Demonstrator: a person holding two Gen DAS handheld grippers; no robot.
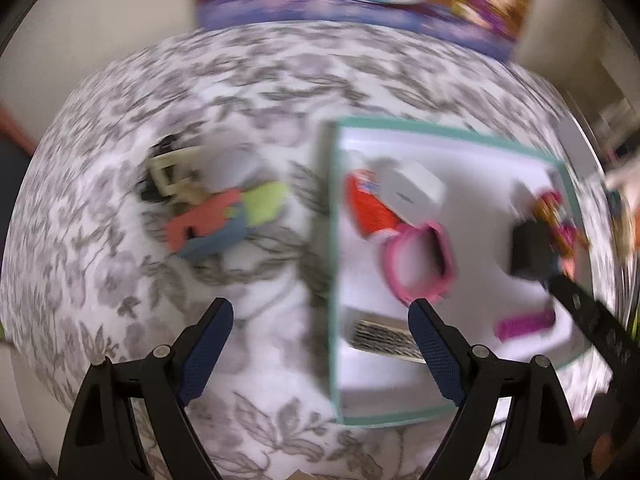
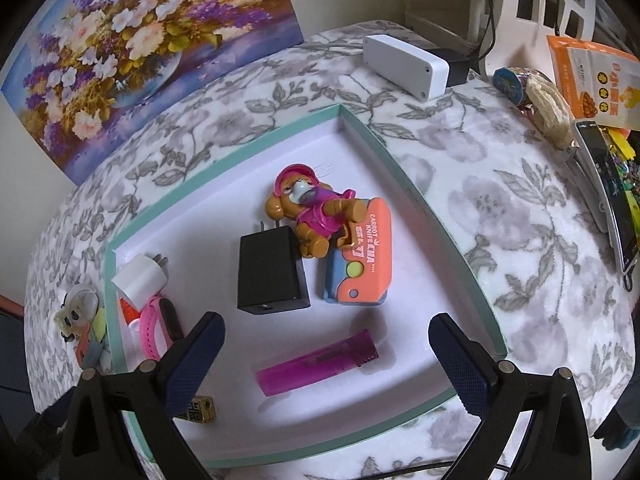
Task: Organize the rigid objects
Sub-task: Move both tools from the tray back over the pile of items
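Note:
A shallow white tray with a teal rim lies on the floral cloth; it also shows in the blurred left wrist view. In it lie a black charger, a toy dog, an orange carrot knife, a purple lighter, a white plug, a pink band and a small gold block. A pile of small objects lies on the cloth left of the tray. My right gripper is open above the lighter. My left gripper is open over the tray's left rim.
A flower painting leans on the wall behind. A white box sits at the table's far edge. Snack packets and a phone lie at the right. The other gripper's black arm reaches into the tray.

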